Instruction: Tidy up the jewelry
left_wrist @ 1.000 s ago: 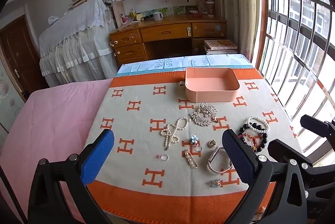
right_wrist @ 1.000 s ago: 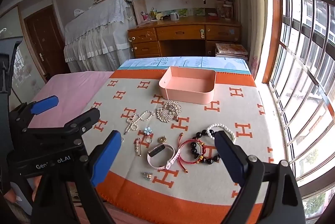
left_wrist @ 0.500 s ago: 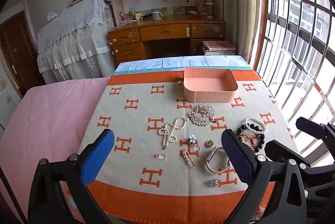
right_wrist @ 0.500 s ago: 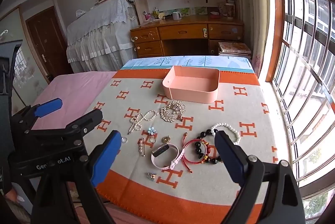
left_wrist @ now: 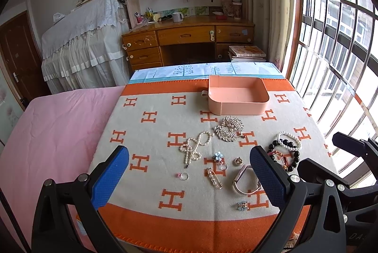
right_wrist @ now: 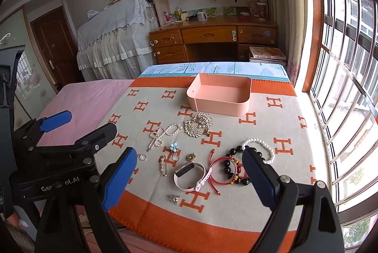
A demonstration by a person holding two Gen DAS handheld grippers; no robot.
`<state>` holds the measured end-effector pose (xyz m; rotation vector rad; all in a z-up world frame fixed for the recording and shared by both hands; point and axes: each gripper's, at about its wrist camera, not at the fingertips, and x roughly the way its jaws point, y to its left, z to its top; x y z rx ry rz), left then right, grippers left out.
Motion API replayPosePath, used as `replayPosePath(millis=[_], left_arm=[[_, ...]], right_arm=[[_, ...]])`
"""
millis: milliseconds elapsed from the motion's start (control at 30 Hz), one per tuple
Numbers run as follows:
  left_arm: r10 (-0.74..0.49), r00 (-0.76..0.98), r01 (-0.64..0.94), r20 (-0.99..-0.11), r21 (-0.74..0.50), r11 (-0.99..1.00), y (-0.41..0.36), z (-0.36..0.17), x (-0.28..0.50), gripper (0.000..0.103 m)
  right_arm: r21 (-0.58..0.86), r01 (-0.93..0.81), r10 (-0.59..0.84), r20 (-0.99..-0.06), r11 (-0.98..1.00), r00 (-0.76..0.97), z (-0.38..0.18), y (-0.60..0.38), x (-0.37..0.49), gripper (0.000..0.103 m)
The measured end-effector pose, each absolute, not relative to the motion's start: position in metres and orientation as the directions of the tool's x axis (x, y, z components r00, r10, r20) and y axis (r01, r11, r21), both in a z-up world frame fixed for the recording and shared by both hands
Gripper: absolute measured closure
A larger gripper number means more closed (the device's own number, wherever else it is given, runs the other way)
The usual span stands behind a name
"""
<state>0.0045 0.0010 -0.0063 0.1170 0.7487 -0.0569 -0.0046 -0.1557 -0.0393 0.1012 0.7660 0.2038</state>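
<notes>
Jewelry lies spread on an orange-and-cream blanket [left_wrist: 146, 182]: a pearl bow clip [left_wrist: 195, 151], a rhinestone comb [left_wrist: 229, 129], a flower ring [left_wrist: 218, 156], a small ring [left_wrist: 183, 175], a pearl pin [left_wrist: 214, 178], a pink band [right_wrist: 189, 173], a red cord bracelet [right_wrist: 222, 170], a black bead bracelet [right_wrist: 232, 166], a white pearl bracelet [right_wrist: 261, 146]. An empty pink tray [left_wrist: 237, 97] stands behind them. My left gripper [left_wrist: 189, 179] and right gripper [right_wrist: 189, 179] hover open and empty above the blanket's near edge.
A pink sheet [left_wrist: 52, 130] covers the bed to the left. A wooden desk [left_wrist: 189, 40] and bookshelves stand at the back. A barred window [left_wrist: 335, 45] runs along the right. The left gripper's body [right_wrist: 59, 158] shows at the left of the right wrist view.
Both grippers have drawn back and up a little, so the jewelry sits slightly farther away. Both stay open and nothing on the blanket has moved.
</notes>
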Motion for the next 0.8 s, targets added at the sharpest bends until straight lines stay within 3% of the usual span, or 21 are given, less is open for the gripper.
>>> replayPosePath(millis=[800], left_arm=[[-0.006,0.731,0.091,-0.683,0.088,0.992,0.0037,-0.0071,0.0051,0.002]], right_arm=[[0.168,-0.142,0.219,-0.68,0.976,0.7,-0.04,-0.1543,-0.0037,0.011]])
